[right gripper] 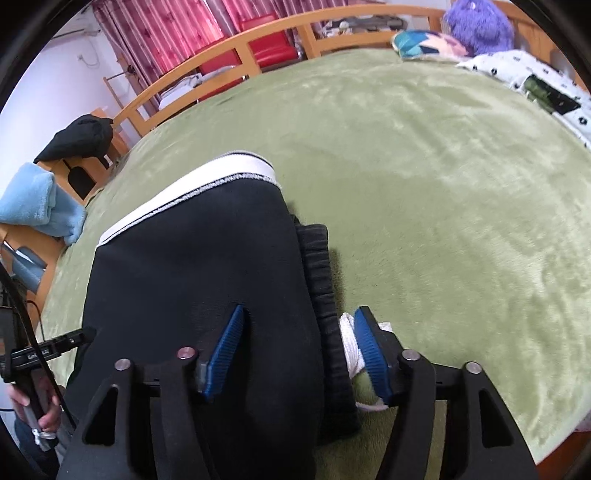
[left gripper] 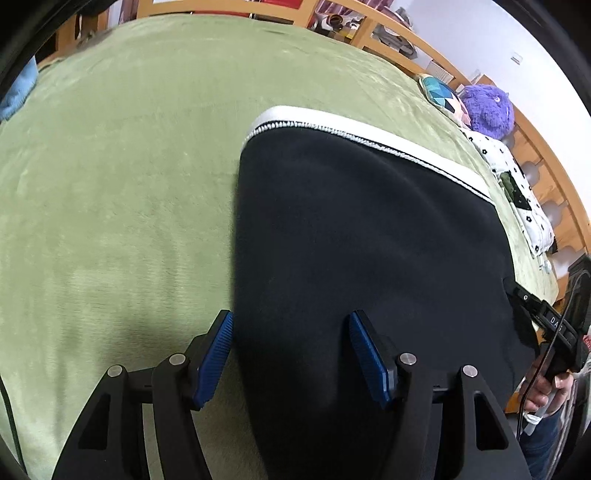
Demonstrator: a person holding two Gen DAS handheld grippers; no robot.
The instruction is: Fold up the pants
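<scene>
Green bed blanket (left gripper: 110, 203), dark pants (left gripper: 369, 240) already folded on it.
We hold the left gripper (left gripper: 291, 354) and right gripper (right gripper: 299, 354) over the pants' near end, jaws half open, gripping nothing (white drawstring (right gripper: 349, 347) beside the waistband); perhaps one more fold remains.

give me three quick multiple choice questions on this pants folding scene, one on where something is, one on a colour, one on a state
1. Where does the purple plush toy sit?
A. at the far edge of the bed by the pillows
B. on top of the pants
C. on the floor

2. What colour is the blanket under the pants?
A. red
B. green
C. white

3. How do the left gripper and the right gripper stand?
A. both open
B. both clamped shut on the waistband
C. one open, one shut

Answers: 1 A, it sits beside the patterned pillows at the rail. 2 B, green cloth surrounds the dark pants. 3 A, wide gaps show between both pairs of blue pads.
</scene>
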